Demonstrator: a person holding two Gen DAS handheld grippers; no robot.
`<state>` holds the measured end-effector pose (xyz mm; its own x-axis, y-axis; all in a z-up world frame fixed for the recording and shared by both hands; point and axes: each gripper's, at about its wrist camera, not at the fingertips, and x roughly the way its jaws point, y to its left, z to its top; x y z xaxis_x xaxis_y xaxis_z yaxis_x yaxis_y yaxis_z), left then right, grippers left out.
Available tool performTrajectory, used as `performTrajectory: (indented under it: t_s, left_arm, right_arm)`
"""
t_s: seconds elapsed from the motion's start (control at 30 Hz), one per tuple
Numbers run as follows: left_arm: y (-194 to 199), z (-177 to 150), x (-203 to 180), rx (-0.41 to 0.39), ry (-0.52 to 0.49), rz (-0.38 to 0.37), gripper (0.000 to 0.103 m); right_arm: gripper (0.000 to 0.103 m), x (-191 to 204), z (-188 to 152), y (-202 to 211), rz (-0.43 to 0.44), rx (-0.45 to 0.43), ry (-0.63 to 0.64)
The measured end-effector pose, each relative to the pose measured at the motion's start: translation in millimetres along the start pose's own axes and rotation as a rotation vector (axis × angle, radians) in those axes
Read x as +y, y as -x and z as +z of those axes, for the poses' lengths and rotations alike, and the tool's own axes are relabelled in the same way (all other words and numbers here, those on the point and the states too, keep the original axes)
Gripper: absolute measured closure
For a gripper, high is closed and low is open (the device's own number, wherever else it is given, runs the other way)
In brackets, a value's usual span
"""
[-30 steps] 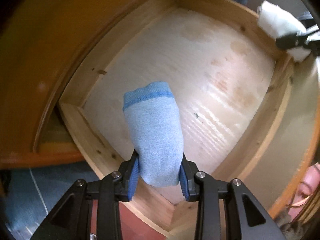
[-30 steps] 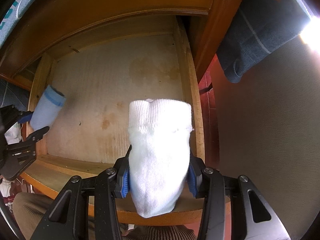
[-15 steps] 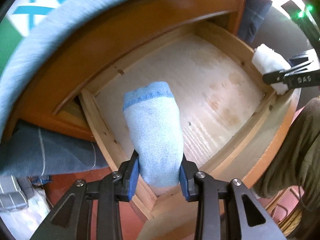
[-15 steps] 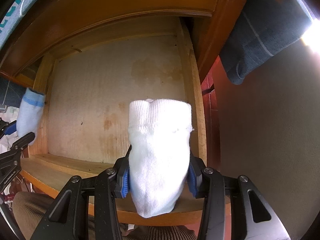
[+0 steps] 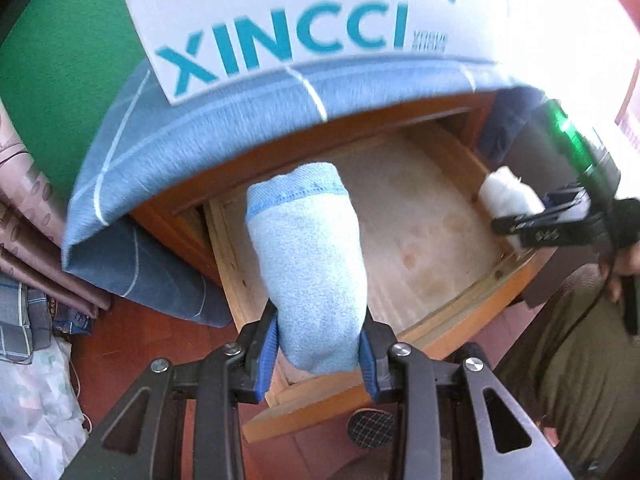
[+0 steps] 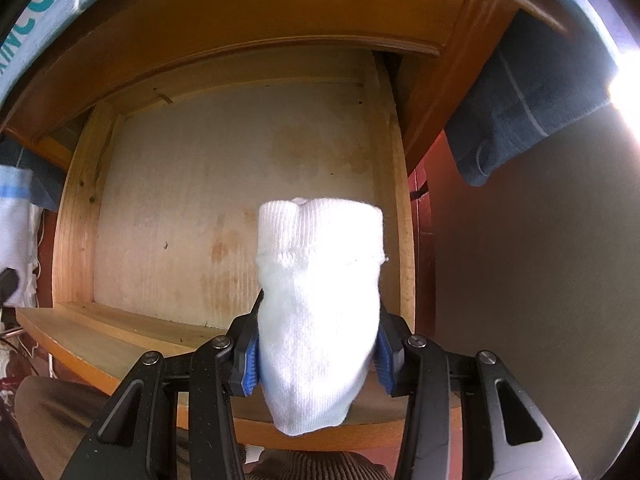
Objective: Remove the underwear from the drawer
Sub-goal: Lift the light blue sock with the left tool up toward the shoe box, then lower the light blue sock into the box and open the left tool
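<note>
the blue roll (image 5: 312,268) is clamped between the left gripper (image 5: 318,350) fingers, above the open drawer (image 5: 424,240). the white roll (image 6: 318,312) is clamped between the right gripper (image 6: 318,354) fingers.

Place: a bedroom in a home.
Bed: a mattress (image 5: 224,120) in a blue cover with pale lines lies over the wooden frame, a white "XINCCI" label (image 5: 288,28) on its top.
Storage: a pull-out wooden drawer (image 5: 472,292) under the bed frame (image 6: 224,36), its pale bottom panel stained.
Floor: red-brown boards (image 5: 132,344), with folded cloth and patterned fabric (image 5: 28,396) heaped beside the bed.
Wall: green-painted (image 5: 56,60) behind the mattress.
</note>
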<state>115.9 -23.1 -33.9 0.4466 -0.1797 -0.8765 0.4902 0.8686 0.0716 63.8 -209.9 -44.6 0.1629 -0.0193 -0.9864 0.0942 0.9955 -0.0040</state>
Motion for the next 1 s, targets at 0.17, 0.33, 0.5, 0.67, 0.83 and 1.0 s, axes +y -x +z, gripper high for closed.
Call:
performTrajectory:
  t_s: [0.17,0.33,0.5,0.67,0.83,1.0]
  left_arm:
    - [36.2,11.7,4.0,-0.070,0.036,0.010,0.068]
    - [81.0,31.9,12.3,-0.150,0.061,0.008,0.068]
    - [115.4,49.8,17.5,-0.210,0.064,0.016,0.068]
    - [149.6,64.4,18.0,-0.265,0.066,0.034,0.068]
    - [173.7,93.2,24.4,-0.324,0.075,0.059,0.068]
    - [178.4,130.8,33.9,-0.351,0.100,0.077,0.068]
  right_arm:
    - [0.062,1.5,0.4,-0.9,-0.007,0.002,0.006]
    - [0.062,2.6,0.1,-1.4,-0.010,0.001,0.008]
    - [0.062,2.3,-0.5,-0.8,-0.011,-0.001,0.013]
    - [0.062,1.8,0.2,-1.4,-0.002,-0.001,0.010]
    - [0.062,1.8,0.1,-0.4,-0.004,-0.006,0.016]
    - [0.062,2.5,0.2,0.9,-0.003,-0.007,0.018]
